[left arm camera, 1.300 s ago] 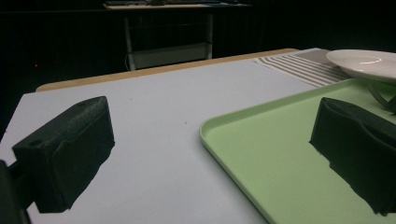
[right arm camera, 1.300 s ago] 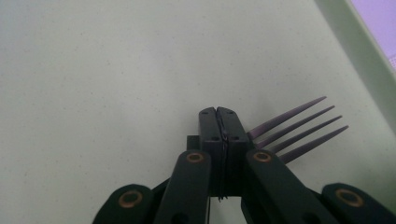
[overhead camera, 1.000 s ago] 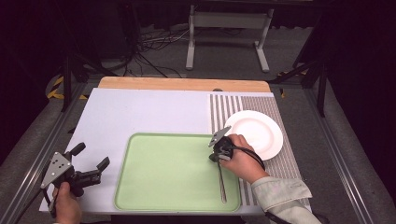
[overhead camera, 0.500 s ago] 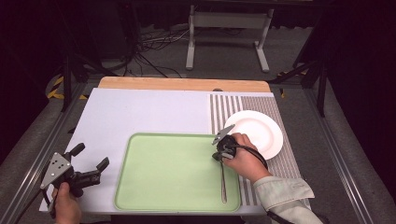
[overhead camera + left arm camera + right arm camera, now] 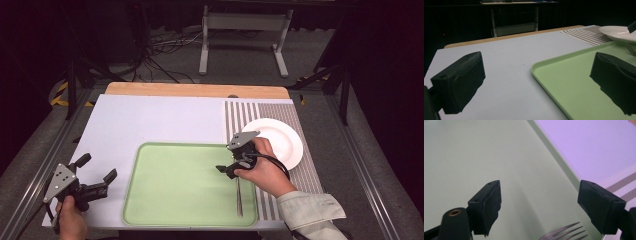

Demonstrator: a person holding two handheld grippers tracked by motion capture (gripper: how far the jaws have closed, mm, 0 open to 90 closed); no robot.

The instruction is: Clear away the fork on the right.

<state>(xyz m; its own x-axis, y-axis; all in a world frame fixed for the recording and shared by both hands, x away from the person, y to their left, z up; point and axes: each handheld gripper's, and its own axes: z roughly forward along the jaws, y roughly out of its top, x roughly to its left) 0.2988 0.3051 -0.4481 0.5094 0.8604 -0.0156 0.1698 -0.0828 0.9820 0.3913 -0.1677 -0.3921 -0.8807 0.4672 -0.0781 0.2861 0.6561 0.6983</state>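
From the high view, a fork (image 5: pixel 239 197) lies along the right side of a green tray (image 5: pixel 175 182) on the table (image 5: pixel 150 120), with a white plate (image 5: pixel 285 137) well to its right. The right hand-held gripper (image 5: pixel 231 161) hovers over the fork's tines, jaws apart. The left hand-held gripper (image 5: pixel 95 172) hangs spread wide beside the tray.

In the left gripper view, its jaws straddle the tray's corner.

In the right gripper view, the fork tines show between its parted jaws.

Your right gripper (image 5: pixel 539 206) has its jaws spread wide above the green tray (image 5: pixel 474 157). Fork (image 5: pixel 564 233) tines lie on the tray between them, untouched.
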